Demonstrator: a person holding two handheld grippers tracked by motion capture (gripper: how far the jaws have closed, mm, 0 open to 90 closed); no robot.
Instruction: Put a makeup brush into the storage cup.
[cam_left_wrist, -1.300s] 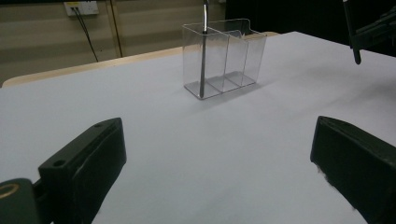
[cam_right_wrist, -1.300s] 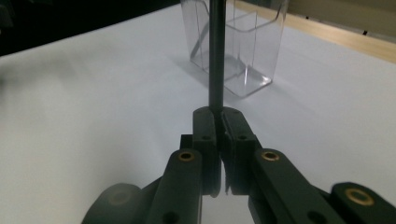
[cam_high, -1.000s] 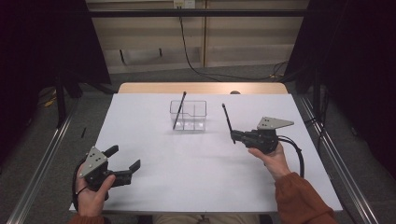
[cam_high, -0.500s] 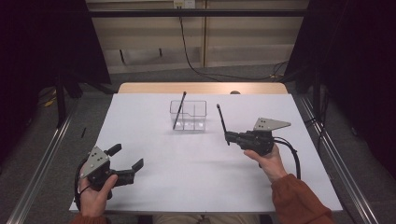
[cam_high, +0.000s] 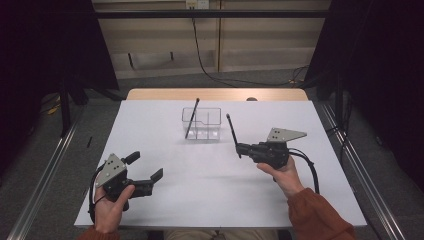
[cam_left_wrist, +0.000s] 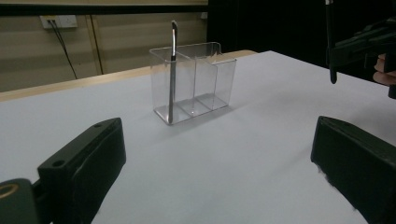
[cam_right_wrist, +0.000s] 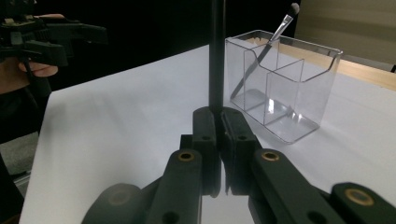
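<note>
Brushes are the matter here, one already standing in the clear organiser (cam_high: 201, 123) and one in hand. From the high view, the right gripper (cam_high: 240, 149) is holding a thin black brush (cam_high: 231, 129) with its jaws pressed together on the lower end of the handle; the brush is leaning up and away, its top tilting toward the organiser, which is sitting just beyond and to the left of it on the white worktop (cam_high: 210, 200). The left gripper (cam_high: 148, 177) is resting well nearer the person than the organiser and far off to its left, jaws spread wide with nothing between them. A second brush (cam_high: 192, 118) is leaning in the organiser's left compartment.

From the left gripper view, the two black jaws are standing far apart at the bottom corners, and the organiser (cam_left_wrist: 194, 83) is sitting straight ahead between them, well apart. The standing brush (cam_left_wrist: 172, 70) is occupying the compartment at its left end; the two compartments to its right are looking empty. The right gripper (cam_left_wrist: 332, 65) is hovering at the upper right, higher than the organiser's rim.

From the right gripper view, the jaws are clamping the black handle (cam_right_wrist: 216, 56), which is rising almost straight up. The organiser (cam_right_wrist: 282, 84) is lying ahead and to the right of the handle, near but not touching. Judging by this, the right hand is the nearer one, and the held brush would need carrying over the rim and lowering end-first.
</note>
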